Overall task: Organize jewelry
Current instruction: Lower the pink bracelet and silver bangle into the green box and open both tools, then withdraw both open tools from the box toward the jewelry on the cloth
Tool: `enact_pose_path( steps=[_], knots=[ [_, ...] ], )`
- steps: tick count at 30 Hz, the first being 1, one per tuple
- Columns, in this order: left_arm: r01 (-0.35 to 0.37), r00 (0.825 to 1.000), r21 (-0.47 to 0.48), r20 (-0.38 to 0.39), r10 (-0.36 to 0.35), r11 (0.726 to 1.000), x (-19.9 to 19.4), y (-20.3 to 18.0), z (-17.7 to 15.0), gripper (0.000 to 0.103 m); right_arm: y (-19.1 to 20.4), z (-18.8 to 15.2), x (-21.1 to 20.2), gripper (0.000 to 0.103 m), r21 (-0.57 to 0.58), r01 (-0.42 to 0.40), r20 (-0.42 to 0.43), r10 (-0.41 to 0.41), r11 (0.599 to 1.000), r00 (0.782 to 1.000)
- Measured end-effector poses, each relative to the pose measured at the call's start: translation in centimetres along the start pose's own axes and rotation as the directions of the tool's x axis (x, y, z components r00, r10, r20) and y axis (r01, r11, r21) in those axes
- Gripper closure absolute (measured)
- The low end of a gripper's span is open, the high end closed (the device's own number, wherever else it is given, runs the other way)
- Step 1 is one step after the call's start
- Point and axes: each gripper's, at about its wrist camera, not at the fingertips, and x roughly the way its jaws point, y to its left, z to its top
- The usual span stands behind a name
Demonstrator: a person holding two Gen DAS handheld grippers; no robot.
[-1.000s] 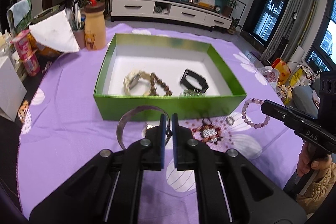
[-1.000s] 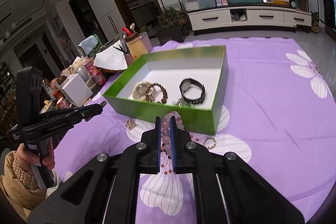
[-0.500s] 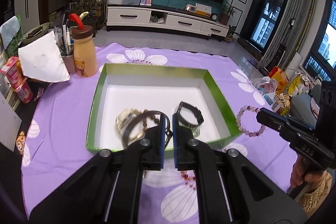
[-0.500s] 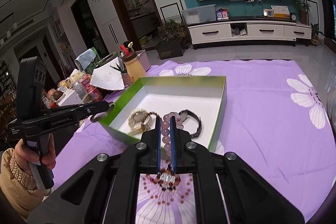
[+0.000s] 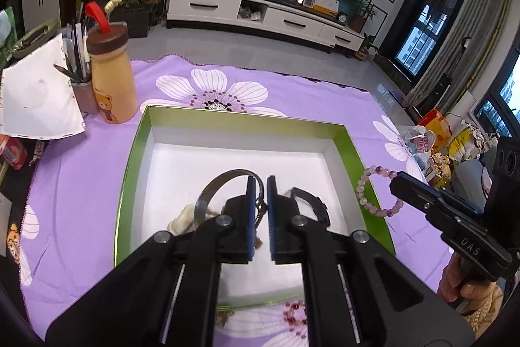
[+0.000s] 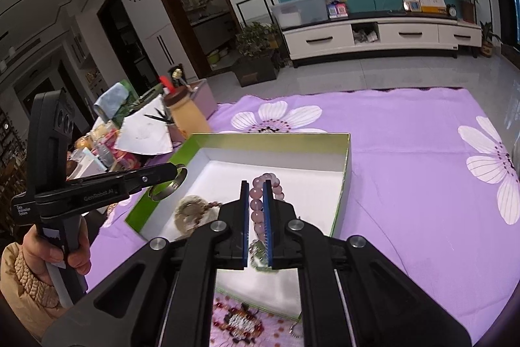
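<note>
metal bangle (image 5: pixel 224 184) is pinched in your left gripper (image 5: pixel 259 210) above the green box (image 5: pixel 247 119); your right gripper (image 6: pixel 256 213) clamps the pink bead bracelet (image 6: pixel 264 194) over that box too.

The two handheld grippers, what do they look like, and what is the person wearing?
Both are matte black plastic with blue finger pads and silver pivot bolts. The left gripper carries white "GenRobot.AI" lettering on its side; the right gripper shows "DAS". Each has a pistol-style handle. The left hand and right hand come out of tan knitted sleeves.
</note>
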Motion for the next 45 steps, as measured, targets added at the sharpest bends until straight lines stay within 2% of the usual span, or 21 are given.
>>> enact_pose_path(
  steps=[8,16,18,19,20,21,23,28,39,45],
  knots=[
    [-0.028,0.999,-0.011,-0.042,0.028,1.0,4.0,0.7,1.9,0.097,-1.6,0.6,3.4,0.096,0.016,0.039,-0.051,-0.038,0.999,0.998],
    [-0.058,0.995,-0.029,-0.08,0.056,0.998,6.9,1.6,1.9,0.097,-2.4,1.5,6.5,0.095,0.017,0.067,-0.097,-0.065,0.998,0.993],
    [-0.065,0.995,-0.033,-0.084,0.062,0.997,7.3,1.8,1.9,0.096,-2.7,1.5,7.0,0.088,0.023,0.077,-0.107,-0.074,0.997,0.991],
    [-0.067,0.994,-0.036,-0.084,0.064,0.997,7.4,2.0,2.0,0.093,-2.8,1.5,7.0,0.077,0.033,0.083,-0.107,-0.079,0.996,0.991],
    [-0.072,0.994,-0.038,-0.083,0.069,0.997,7.4,2.1,2.0,0.09,-3.0,1.5,7.0,0.071,0.048,0.079,-0.108,-0.074,0.996,0.991],
    [-0.072,0.994,-0.04,-0.08,0.069,0.997,7.4,2.1,2.0,0.085,-3.1,1.4,6.9,0.071,0.054,0.076,-0.105,-0.07,0.996,0.992],
    [-0.072,0.995,-0.044,-0.075,0.069,0.996,7.1,2.3,1.9,0.081,-3.3,1.2,6.6,0.071,0.057,0.081,-0.103,-0.075,0.995,0.992],
    [-0.071,0.996,-0.051,-0.056,0.068,0.996,5.6,2.4,1.4,0.062,-3.1,0.6,4.5,0.071,0.055,0.058,-0.088,-0.053,0.997,0.995],
    [-0.075,0.997,-0.046,0.006,0.075,0.996,-0.6,1.7,-1.7,0.052,-1.7,-1.6,-2.0,0.071,0.036,0.033,-0.047,-0.031,0.999,0.998],
    [-0.098,0.995,-0.054,0.016,0.099,0.994,-3.6,2.1,-4.3,0.05,-1.0,-3.1,-4.1,0.071,0.013,0.048,-0.061,-0.047,0.999,0.997]
  ],
)
